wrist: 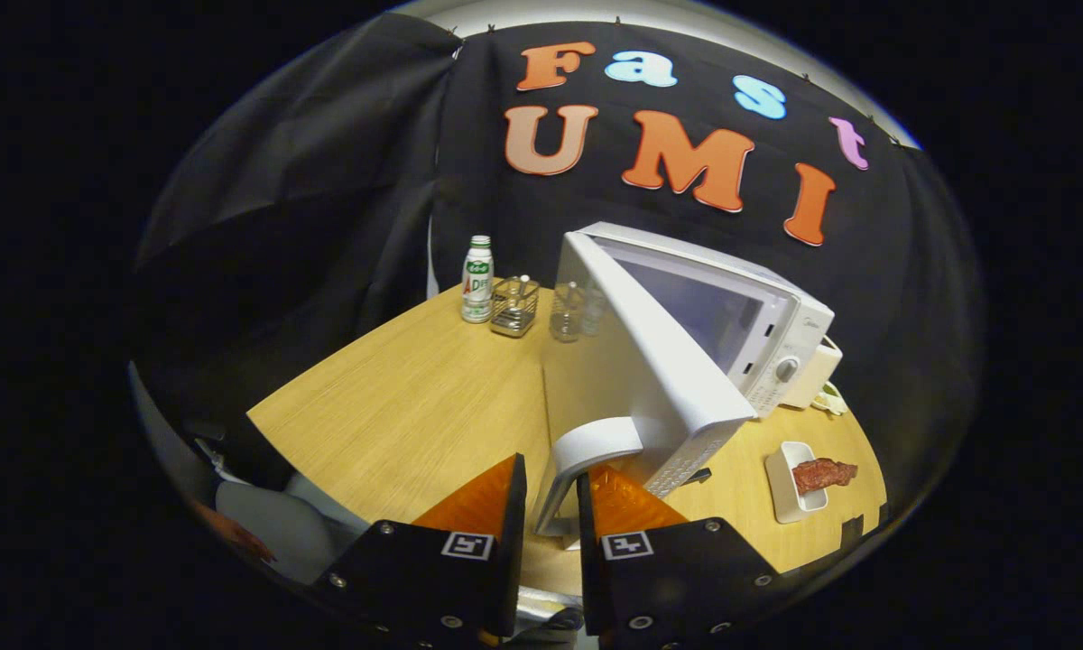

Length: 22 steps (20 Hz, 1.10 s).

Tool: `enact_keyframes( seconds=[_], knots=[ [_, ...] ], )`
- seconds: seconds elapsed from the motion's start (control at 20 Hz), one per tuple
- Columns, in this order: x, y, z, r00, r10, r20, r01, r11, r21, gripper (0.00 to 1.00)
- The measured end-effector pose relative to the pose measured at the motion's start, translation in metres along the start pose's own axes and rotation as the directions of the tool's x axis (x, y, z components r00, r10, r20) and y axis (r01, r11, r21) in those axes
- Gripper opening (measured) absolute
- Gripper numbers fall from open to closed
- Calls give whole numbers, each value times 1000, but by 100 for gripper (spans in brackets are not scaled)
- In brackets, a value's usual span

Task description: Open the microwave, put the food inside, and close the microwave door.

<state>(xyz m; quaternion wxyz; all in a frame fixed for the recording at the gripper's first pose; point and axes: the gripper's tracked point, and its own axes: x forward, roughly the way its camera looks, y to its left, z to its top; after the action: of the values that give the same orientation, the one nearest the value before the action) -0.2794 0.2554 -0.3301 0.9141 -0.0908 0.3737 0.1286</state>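
The white microwave [767,325] stands on the wooden table [415,406] with its door [659,361] swung wide open towards me, so the cavity shows. My gripper [552,506] is shut on the door handle [591,447], a curved white bar that runs down between the fingertips [487,501]. The food, a reddish-brown strip of meat [826,472], lies across a small white rectangular dish [787,492]. That dish rests on the table beyond the right finger, in front of the microwave's control panel.
Behind the open door, by the wall, stand a white and green bottle [477,280], a wire basket [514,307] and a clear glass [567,311]. A cream-coloured box [821,370] sits beside the microwave's far side. The table's left front corner lies near the left finger.
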Motion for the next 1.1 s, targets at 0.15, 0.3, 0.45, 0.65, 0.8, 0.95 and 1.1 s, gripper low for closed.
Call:
enact_keyframes(
  seconds=[0.15,0.3,0.45,0.65,0.8,0.95,1.1],
  knots=[
    [-16,26,5,992,118,-34,-121,988,-100,31],
    [-41,40,23,970,244,-9,-243,960,-136,35],
    [-59,35,54,940,339,37,-335,938,-87,36],
    [-84,-12,85,933,346,99,-346,938,-8,43],
    [-85,-70,93,948,284,145,-293,955,39,50],
    [-62,-143,58,981,173,86,-178,982,59,60],
    [-37,-216,8,996,87,-11,-86,994,74,71]
  ],
)
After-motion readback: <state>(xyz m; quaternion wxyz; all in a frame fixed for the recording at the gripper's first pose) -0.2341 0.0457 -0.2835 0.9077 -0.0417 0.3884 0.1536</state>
